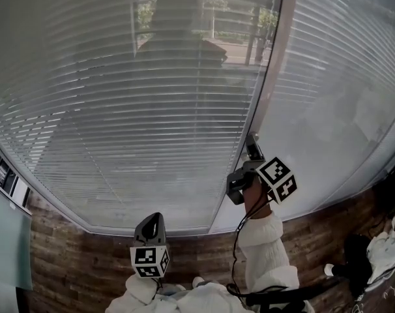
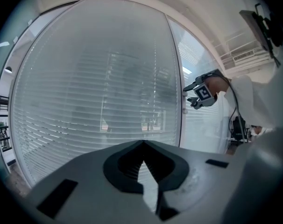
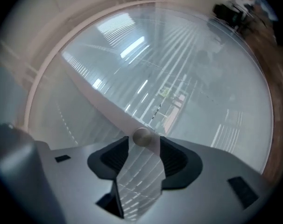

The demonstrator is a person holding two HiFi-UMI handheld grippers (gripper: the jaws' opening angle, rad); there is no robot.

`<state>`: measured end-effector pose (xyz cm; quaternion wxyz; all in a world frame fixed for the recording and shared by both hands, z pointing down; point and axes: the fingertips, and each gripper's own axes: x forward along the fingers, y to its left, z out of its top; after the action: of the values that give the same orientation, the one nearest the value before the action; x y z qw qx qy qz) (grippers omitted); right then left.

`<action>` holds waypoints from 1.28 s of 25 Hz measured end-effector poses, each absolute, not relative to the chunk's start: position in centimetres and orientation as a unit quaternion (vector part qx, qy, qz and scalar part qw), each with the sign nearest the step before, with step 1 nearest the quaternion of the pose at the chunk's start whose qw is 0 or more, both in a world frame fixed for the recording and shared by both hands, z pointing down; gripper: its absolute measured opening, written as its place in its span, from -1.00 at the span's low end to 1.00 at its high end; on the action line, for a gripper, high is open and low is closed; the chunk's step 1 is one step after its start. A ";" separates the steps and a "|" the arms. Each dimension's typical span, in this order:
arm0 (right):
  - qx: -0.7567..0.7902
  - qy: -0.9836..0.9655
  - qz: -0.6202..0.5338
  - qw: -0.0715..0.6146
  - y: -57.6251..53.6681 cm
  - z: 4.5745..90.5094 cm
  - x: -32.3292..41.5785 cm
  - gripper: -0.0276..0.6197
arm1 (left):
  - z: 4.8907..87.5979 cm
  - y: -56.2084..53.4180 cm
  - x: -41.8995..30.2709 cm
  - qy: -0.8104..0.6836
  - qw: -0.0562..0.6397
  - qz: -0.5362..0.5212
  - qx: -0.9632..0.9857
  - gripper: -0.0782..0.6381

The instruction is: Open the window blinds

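**Window blinds** (image 1: 139,109): two panels, side by side, both lowered over the full height of the glass. In the left panel the slats are tilted enough for trees and a building to be made out behind them. The right panel (image 1: 341,103) reads whiter and more closed.

**Frame post** (image 1: 273,77): pale and upright, set between the two panels. A small round knob (image 3: 141,136) is carried on it.

**Right tongs** (image 1: 252,142): raised to the frame post and pointed at it. In the right gripper view the jaws are seen standing wide apart. The knob is framed at their mouth, between the two tips, and is not pressed by either pad. Nothing is clamped.

**Left tongs** (image 1: 155,218): held low in the head view, below the left panel and well apart from the right tongs, and pointed towards the blinds. In the left gripper view the jaw tips are seen brought together, with nothing between them.

**Marker cubes**: one on the right tongs (image 1: 277,178), one on the left tongs (image 1: 150,261).

**Sleeve** (image 1: 268,250): white, on the right arm, with a black cable (image 1: 239,240) run along it.

**Floor** (image 1: 73,259): dark wood-patterned boards below the window.
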<state>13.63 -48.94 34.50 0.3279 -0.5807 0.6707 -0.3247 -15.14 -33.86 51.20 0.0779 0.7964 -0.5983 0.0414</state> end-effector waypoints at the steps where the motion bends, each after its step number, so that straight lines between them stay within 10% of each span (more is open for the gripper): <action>1: -0.564 0.660 -0.350 0.351 -49.4 34.5 13.8 -0.30 | 51.1 -34.1 -15.1 -0.598 0.078 0.042 0.796 -0.78; 13: -0.547 0.641 -0.387 0.375 -50.8 34.0 14.7 -0.51 | 51.8 -35.7 -14.4 -0.588 0.080 0.039 0.804 -0.78; 32: -0.684 0.724 -0.080 0.028 -50.5 33.3 13.8 -0.52 | 52.2 -34.7 -14.1 -0.583 0.084 0.041 0.807 -0.78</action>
<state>13.79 -50.51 33.31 0.0279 -0.6844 0.7242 -0.0797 -14.05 -34.68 52.24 0.0841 0.8069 -0.5832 0.0410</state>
